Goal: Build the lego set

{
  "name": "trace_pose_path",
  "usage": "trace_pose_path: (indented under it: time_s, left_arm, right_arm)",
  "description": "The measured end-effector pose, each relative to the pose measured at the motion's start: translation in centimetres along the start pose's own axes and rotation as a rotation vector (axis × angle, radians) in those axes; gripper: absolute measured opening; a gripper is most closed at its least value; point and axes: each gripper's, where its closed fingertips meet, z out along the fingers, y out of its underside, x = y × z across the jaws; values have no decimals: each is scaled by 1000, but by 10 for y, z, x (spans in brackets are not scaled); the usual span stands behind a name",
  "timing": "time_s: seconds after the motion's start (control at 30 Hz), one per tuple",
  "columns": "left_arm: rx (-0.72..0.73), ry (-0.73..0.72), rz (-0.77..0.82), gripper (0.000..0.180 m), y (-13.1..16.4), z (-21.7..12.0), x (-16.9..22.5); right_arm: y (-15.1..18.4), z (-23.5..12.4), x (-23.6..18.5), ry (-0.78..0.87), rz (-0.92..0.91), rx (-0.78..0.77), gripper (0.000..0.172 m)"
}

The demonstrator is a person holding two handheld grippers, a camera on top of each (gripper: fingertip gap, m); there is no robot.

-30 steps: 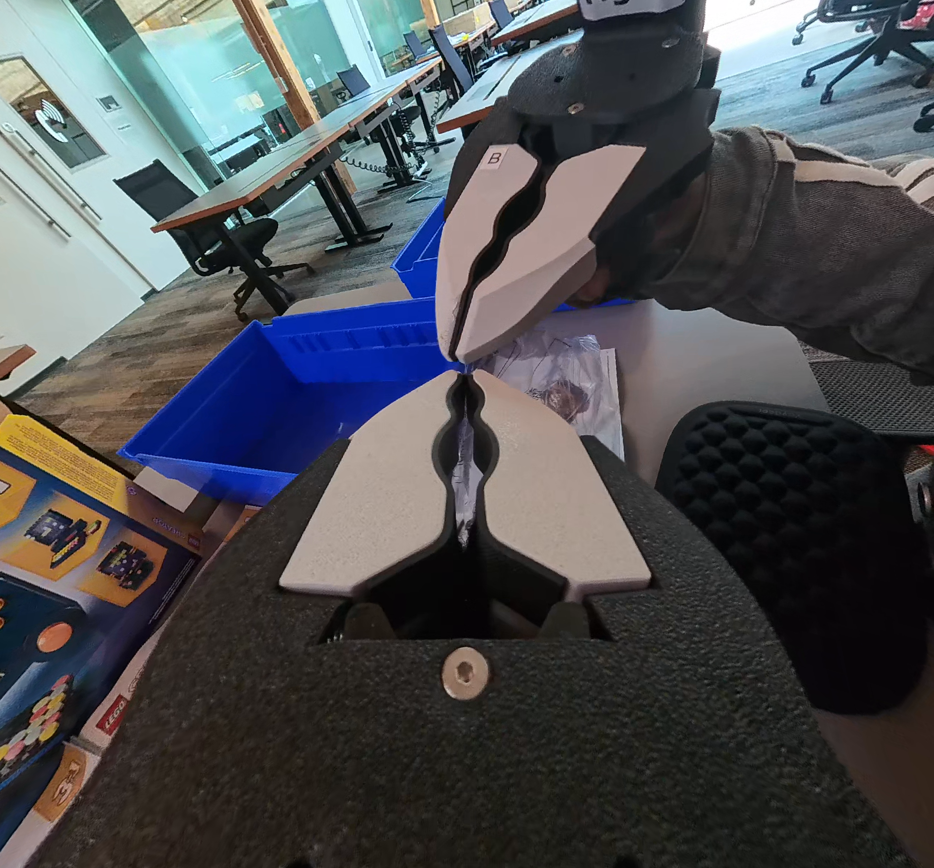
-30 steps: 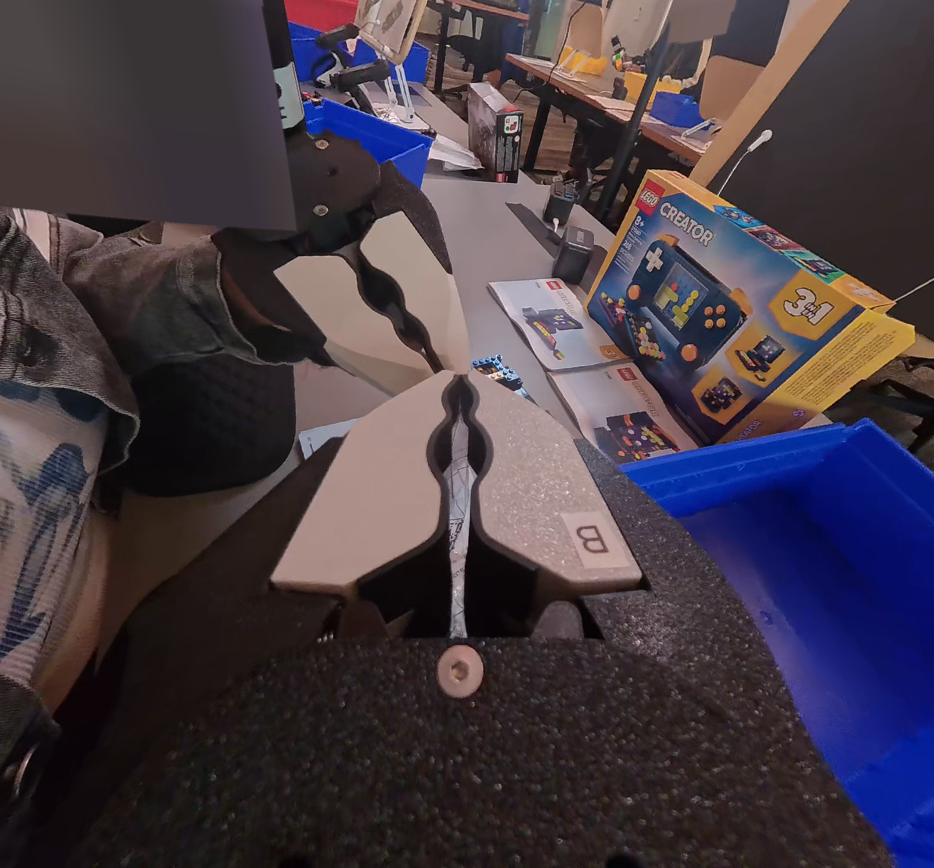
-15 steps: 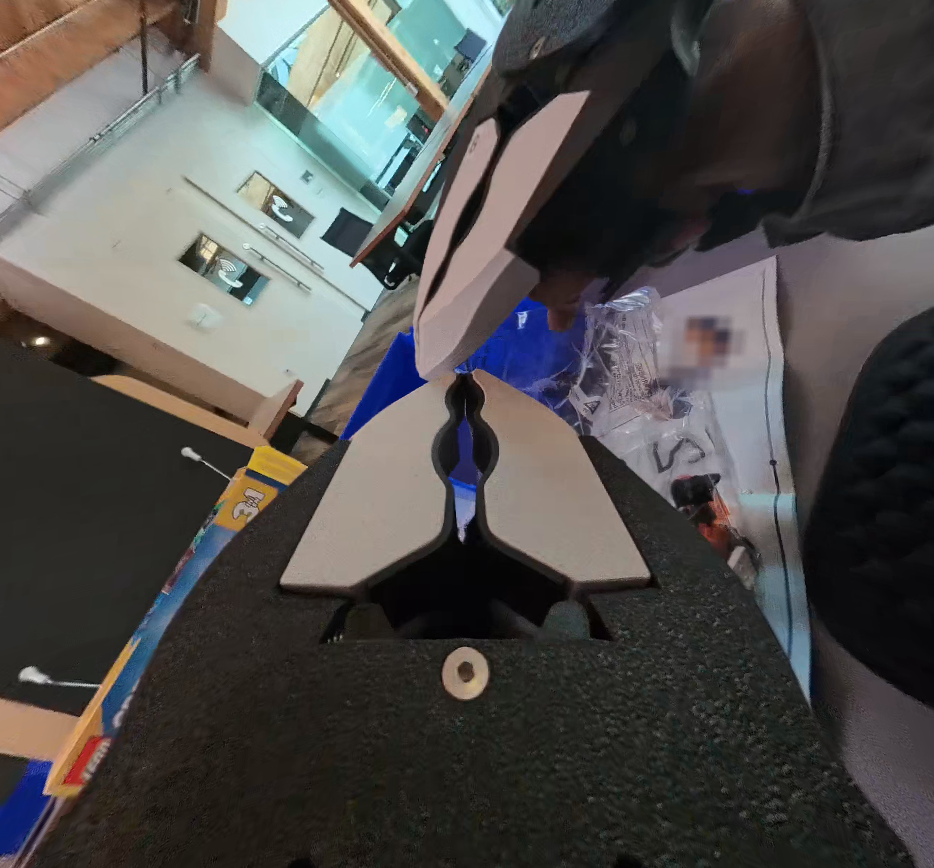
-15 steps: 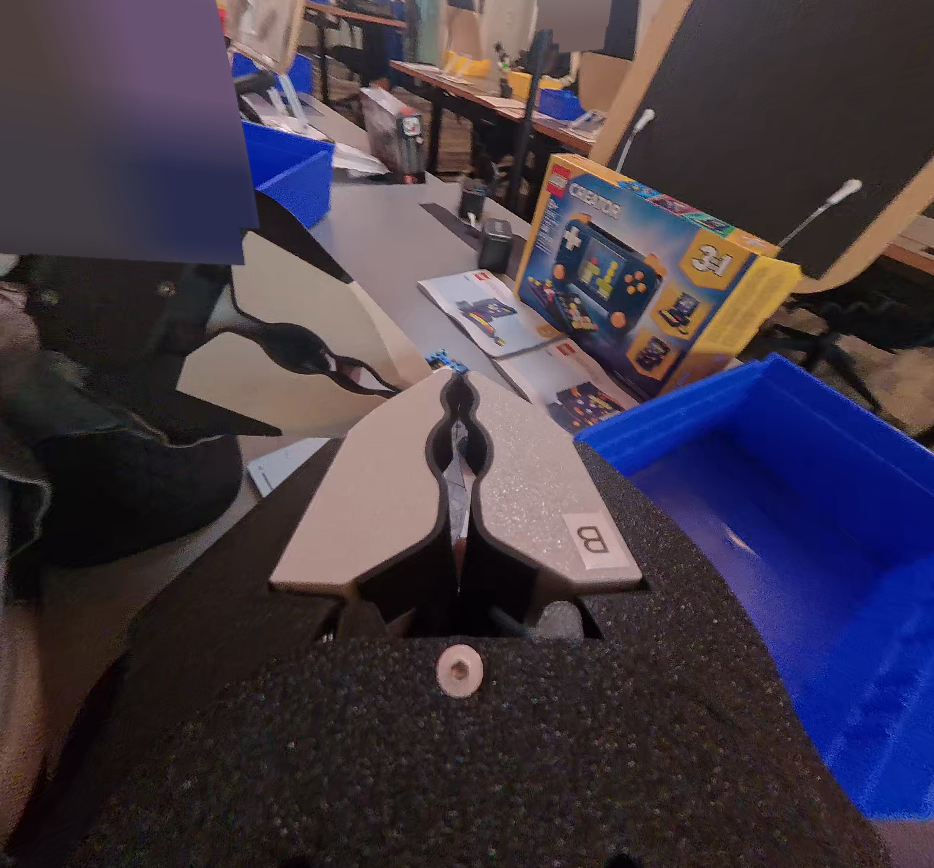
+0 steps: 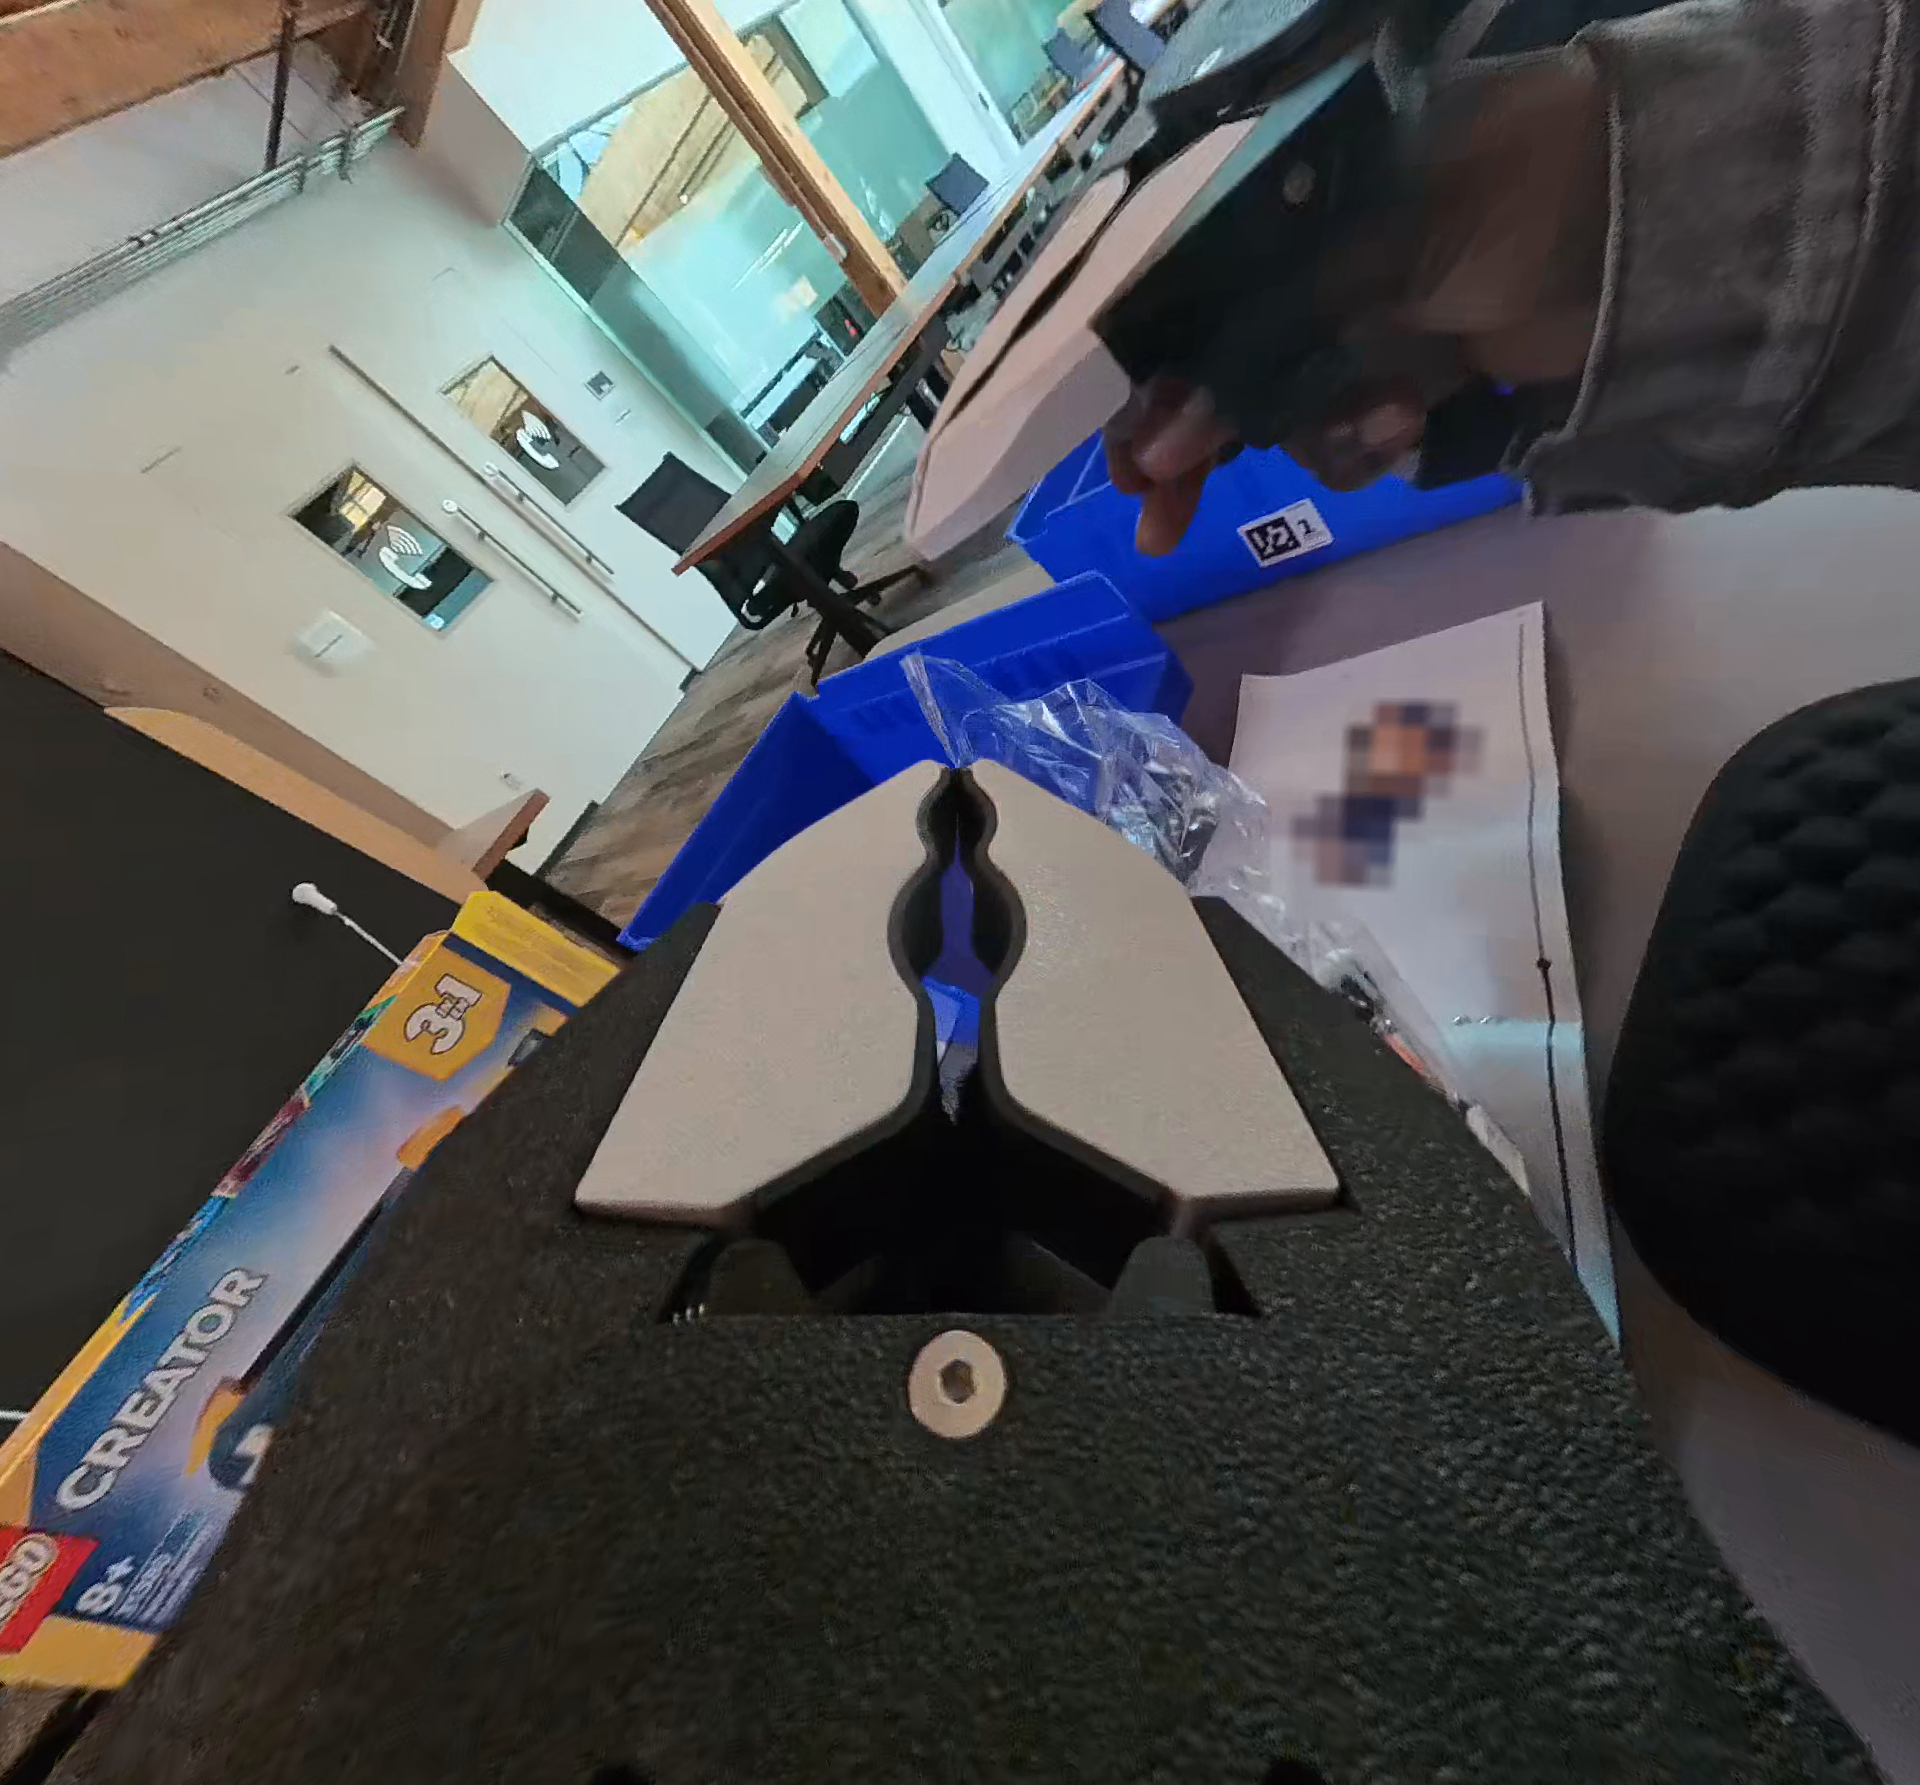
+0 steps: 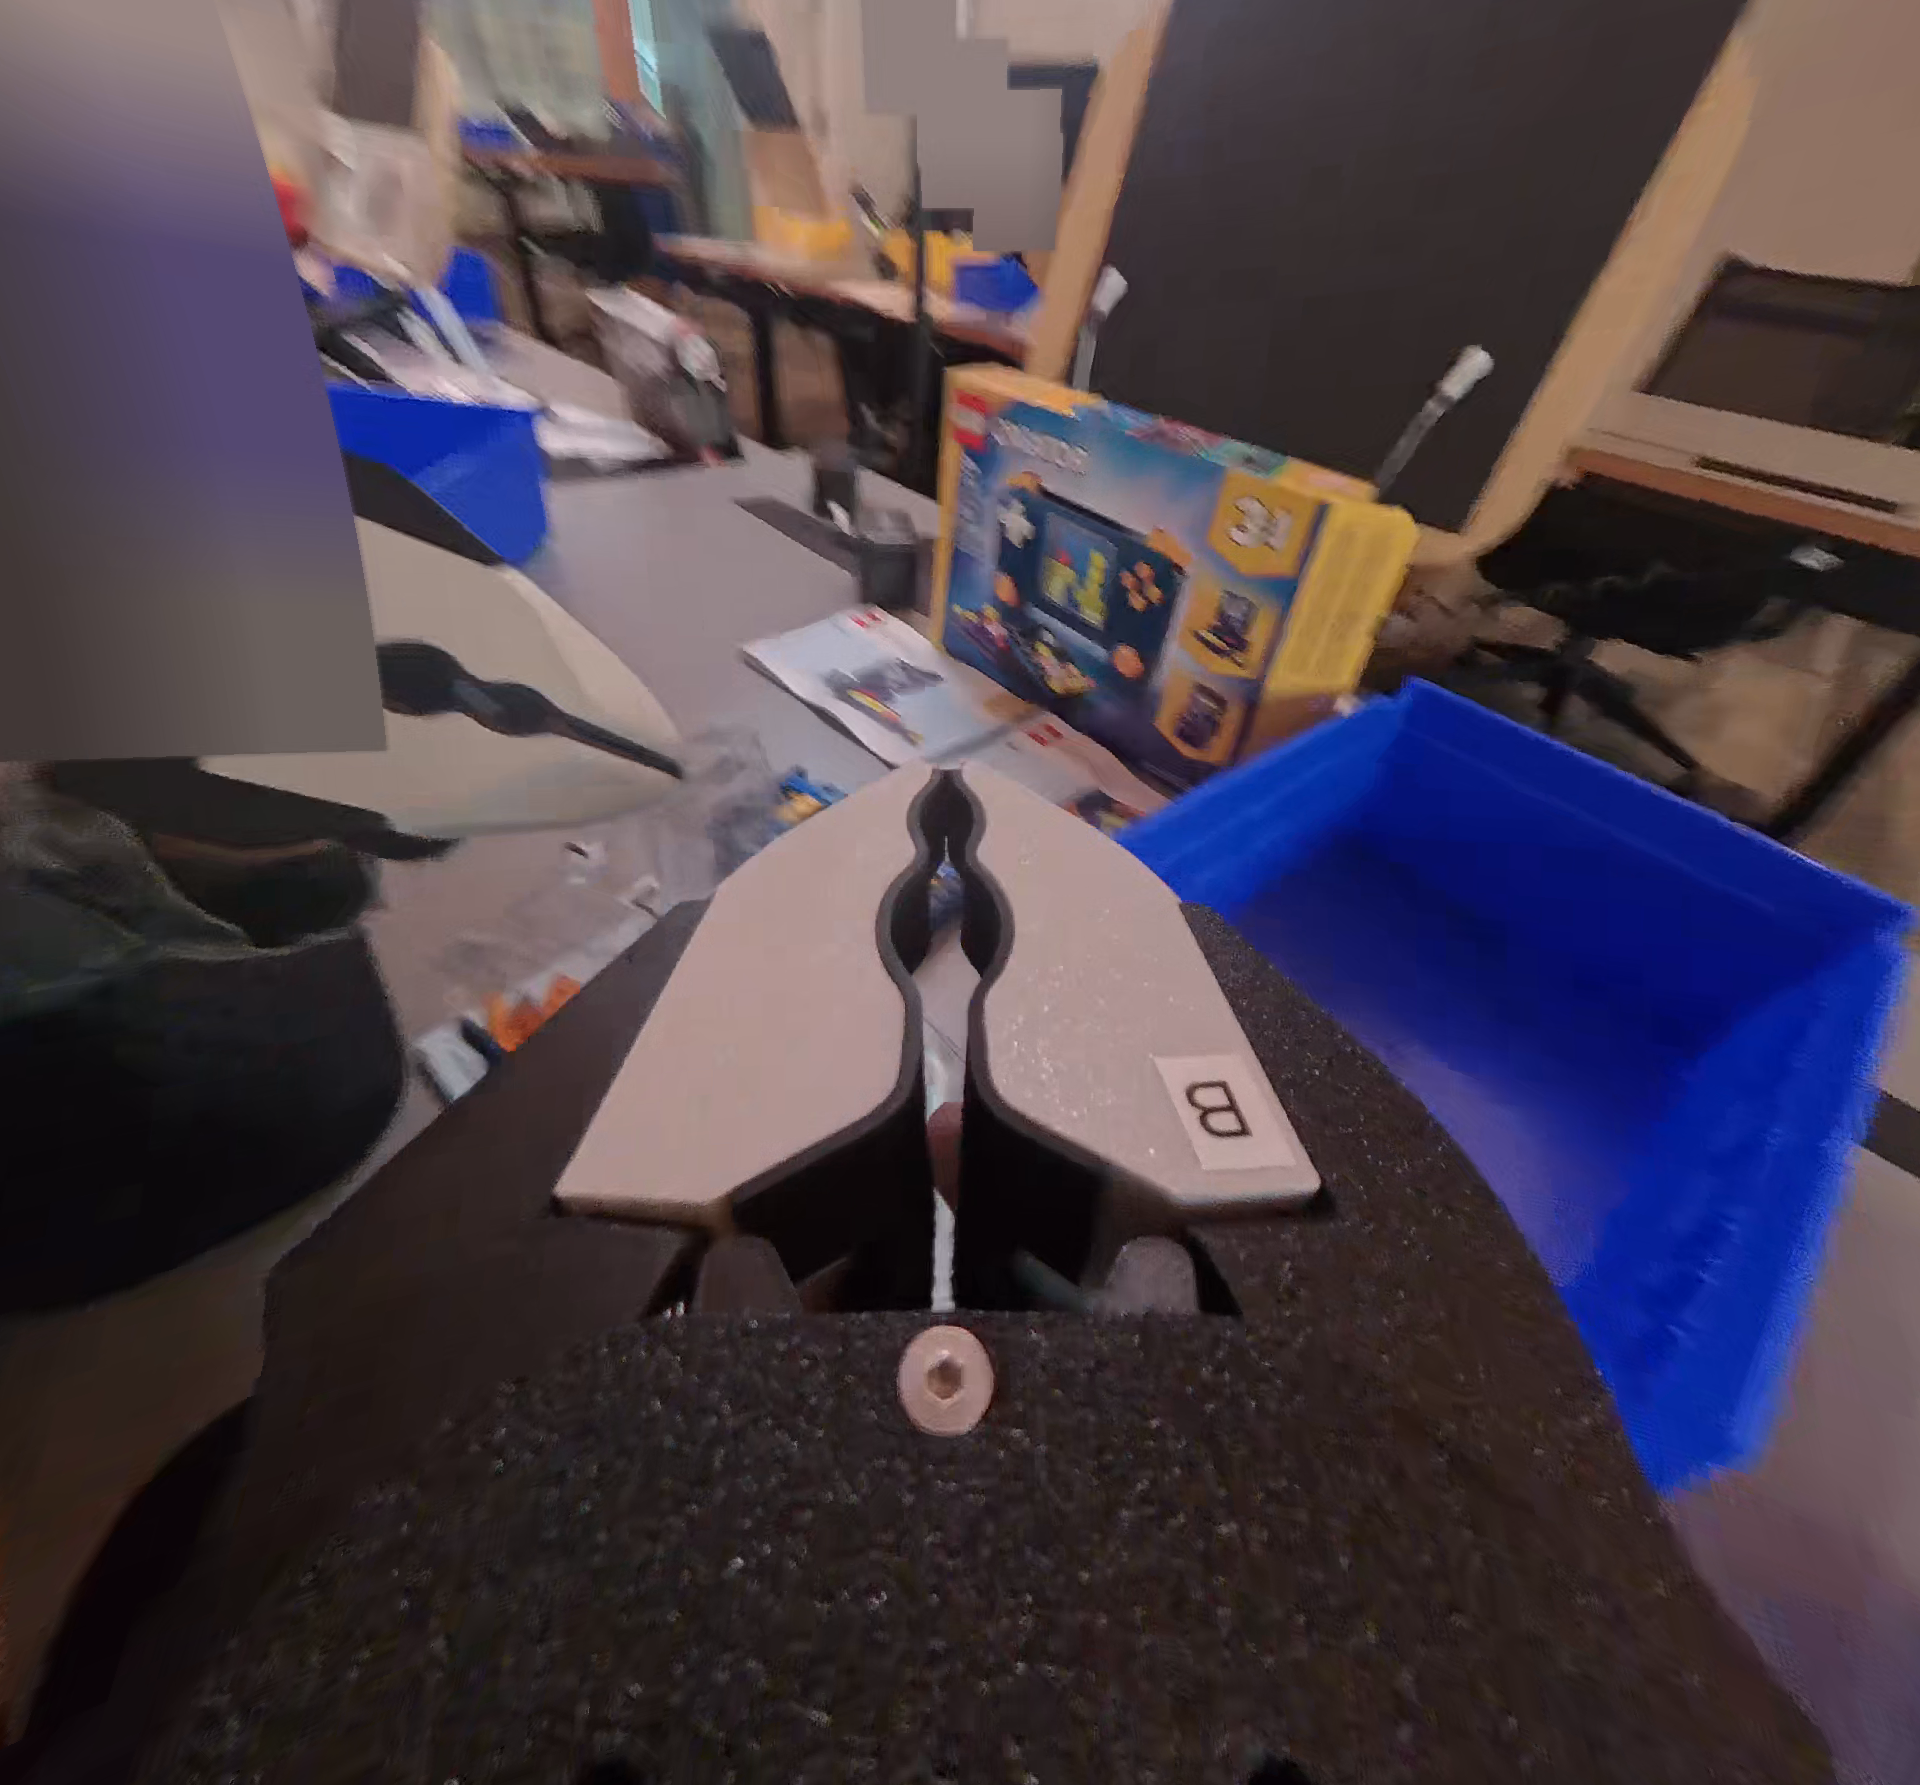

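Here the left gripper [image 5: 954,771] pinches a clear plastic bag [image 5: 1101,759]; the right gripper [image 6: 943,771] is closed.

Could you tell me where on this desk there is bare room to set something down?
The blue bin looks empty inside. Bare grey desk shows between the booklets and the far blue bin. It is crowded beside the left gripper, with the plastic bag and small loose pieces.

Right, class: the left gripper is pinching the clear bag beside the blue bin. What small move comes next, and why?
Probably lift the left gripper slightly and swing the clear bag over the blue bin: its fingers are shut on the bag's edge, the bag trails down toward the table, and the open bin sits right beside it.
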Motion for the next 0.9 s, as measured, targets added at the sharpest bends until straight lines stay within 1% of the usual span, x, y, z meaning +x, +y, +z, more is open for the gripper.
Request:
trace_pose_path:
  time_s: [0.03, 0.1, 0.13, 0.2, 0.27, 0.37, 0.47, 0.5, 0.6, 0.67, 0.7, 0.8, 0.9]
  left_arm:
    - [18, 4, -22, 0, -2, 1, 1]
    - [36, 16, -81, 0, -2, 1, 0]
    - [47, 23, -103, 0, -3, 1, -1]
    - [58, 48, -144, 0, -2, 0, 0]
    - [76, 80, -183, 0, -5, -1, 1]
    - [102, 132, -236, 0, -8, -1, 5]
    - [111, 168, -254, 0, -11, -1, 8]
    - [111, 176, -253, 0, -11, -1, 8]
    - [106, 187, -249, 0, -11, -1, 9]
    - [108, 190, -254, 0, -12, 0, 9]
    - [108, 195, -259, 0, -12, 0, 9]
    - [108, 201, -254, 0, -12, 1, 10]
    - [100, 201, -230, 0, -12, 2, 12]
  right_arm:
    - [-5, 0, -6, -51, 21, 44, 0]
    - [-6, 0, -19, -157, 21, 57, 1]
    - [-6, 1, -24, -184, 27, 55, 29]
    - [-1, 3, -37, -270, -18, 8, 41]
    - [2, 7, -45, -297, -123, -19, 42]
    - [0, 11, -59, -385, -266, -42, 32]
    - [-1, 13, -66, -467, -366, -94, 12]
    - [0, 13, -67, -491, -391, -121, 9]
    - [2, 14, -69, -514, -449, -176, 12]
    - [4, 13, -69, -527, -472, -202, 6]
    - [5, 13, -69, -528, -480, -210, 6]
    - [5, 13, -67, -521, -481, -210, 0]
    - [7, 12, -67, -534, -478, -222, 0]
